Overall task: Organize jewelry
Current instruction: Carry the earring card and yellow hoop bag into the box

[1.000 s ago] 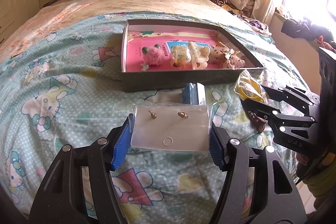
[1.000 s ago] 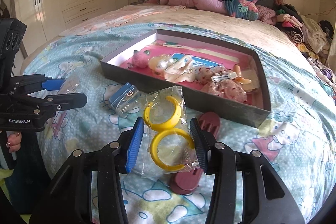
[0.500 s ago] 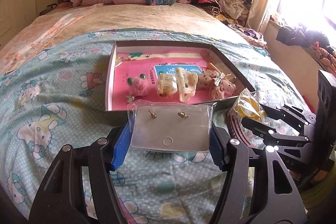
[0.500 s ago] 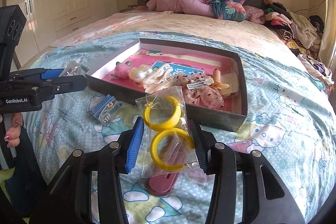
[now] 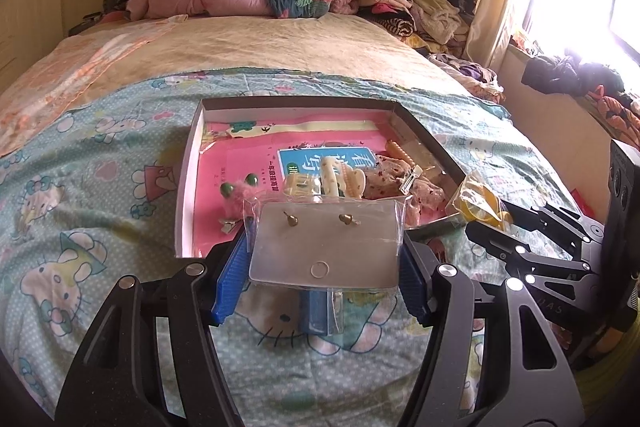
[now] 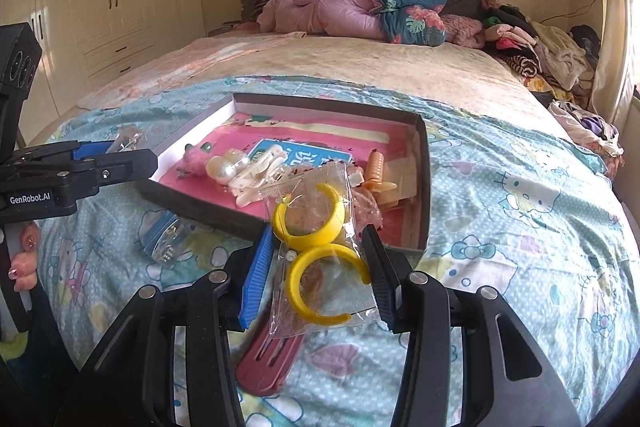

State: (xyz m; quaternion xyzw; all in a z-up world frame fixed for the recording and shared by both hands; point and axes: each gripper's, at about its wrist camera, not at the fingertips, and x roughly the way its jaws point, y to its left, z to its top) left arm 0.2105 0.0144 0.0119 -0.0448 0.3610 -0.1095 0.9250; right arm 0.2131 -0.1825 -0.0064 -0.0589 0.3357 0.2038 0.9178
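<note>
Left hand-held gripper (image 5: 326, 259): half apart, blue pads clamped on the side edges of a clear earring packet (image 5: 326, 241) with two small studs (card flat, facing up), held just above the near wall of the shallow box (image 5: 188, 187). Right hand-held gripper (image 6: 316, 271): narrower, clamped on a clear bag of yellow hoop earrings (image 6: 316, 239) over the box's near right corner. Inside the box: hair clips (image 6: 256, 171) and a pink pom-pom clip (image 5: 238, 193), pink floor bare toward the far wall. On the bedspread (image 6: 520, 227) below: maroon comb (image 6: 268, 359), blue packet (image 6: 164, 237). Open bed to the right.
</note>
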